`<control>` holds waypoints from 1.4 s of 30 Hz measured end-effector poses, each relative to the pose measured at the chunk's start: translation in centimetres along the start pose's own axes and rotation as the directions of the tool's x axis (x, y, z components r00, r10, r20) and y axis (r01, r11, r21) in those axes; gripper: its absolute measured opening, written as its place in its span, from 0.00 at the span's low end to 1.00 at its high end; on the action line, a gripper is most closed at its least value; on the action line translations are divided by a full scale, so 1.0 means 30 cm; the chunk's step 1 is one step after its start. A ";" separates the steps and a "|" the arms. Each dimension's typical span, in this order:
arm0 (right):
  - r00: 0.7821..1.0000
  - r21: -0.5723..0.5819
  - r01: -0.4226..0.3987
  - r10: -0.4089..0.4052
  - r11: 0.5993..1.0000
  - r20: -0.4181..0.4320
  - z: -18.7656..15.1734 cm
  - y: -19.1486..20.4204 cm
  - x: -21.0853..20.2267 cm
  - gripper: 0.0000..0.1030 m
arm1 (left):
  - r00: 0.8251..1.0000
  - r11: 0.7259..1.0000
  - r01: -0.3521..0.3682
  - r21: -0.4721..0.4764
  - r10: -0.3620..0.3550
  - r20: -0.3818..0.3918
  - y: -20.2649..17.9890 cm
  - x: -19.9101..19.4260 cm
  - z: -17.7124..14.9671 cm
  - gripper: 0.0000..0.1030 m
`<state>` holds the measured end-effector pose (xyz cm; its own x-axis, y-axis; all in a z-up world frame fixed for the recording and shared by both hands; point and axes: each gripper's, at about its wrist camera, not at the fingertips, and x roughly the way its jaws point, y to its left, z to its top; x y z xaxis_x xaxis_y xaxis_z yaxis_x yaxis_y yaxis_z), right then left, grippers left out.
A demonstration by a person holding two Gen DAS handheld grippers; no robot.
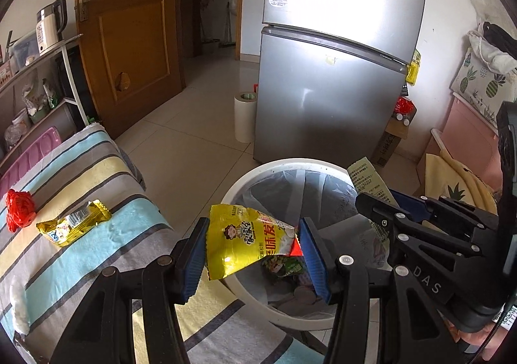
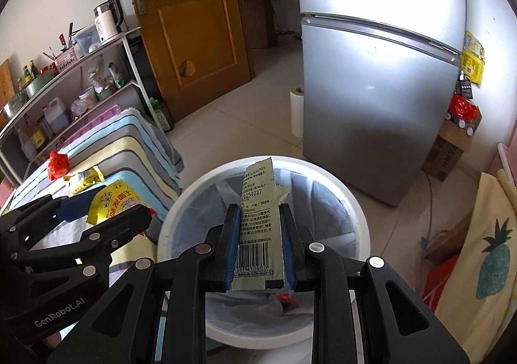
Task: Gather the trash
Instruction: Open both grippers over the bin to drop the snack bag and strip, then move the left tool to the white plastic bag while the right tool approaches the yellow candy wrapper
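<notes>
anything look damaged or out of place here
Yes: the wooden door has a ragged hole broken through its lower panel. A gold wrapper and a crumpled red bag lie on the striped bedding.

Straight ahead of the grippers stands a silver two-door fridge (image 1: 336,50), its upper door washed out by strong glare. Ahead and to the left, a brown wooden door (image 1: 126,24) stands open onto a dim passage. The floor (image 1: 194,137) is pale glossy tile, and the walls are plain white. Far left, a metal shelf rack (image 2: 80,73) carries an electric kettle (image 2: 108,19), bottles and bowls. Closer on the left lies a striped cloth (image 1: 97,202) in blue, yellow and grey. To the right sits pineapple-print fabric (image 2: 494,260); a cardboard box (image 2: 446,150) rests beside the fridge.
</notes>
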<state>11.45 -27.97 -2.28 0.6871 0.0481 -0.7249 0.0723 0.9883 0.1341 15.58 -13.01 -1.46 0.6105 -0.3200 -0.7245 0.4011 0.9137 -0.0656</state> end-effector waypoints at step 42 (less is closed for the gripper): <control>0.997 -0.023 -0.071 0.071 0.997 0.017 -0.041 0.165 -0.029 0.42 | 0.990 0.982 -0.121 -0.143 0.131 0.057 0.220 -0.196 -0.102 0.60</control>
<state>10.33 -22.94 -1.80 0.7028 0.1158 -0.7019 0.0067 0.9855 0.1694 12.55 -4.34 0.26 0.6955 -0.2118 -0.6866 0.2226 0.9721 -0.0743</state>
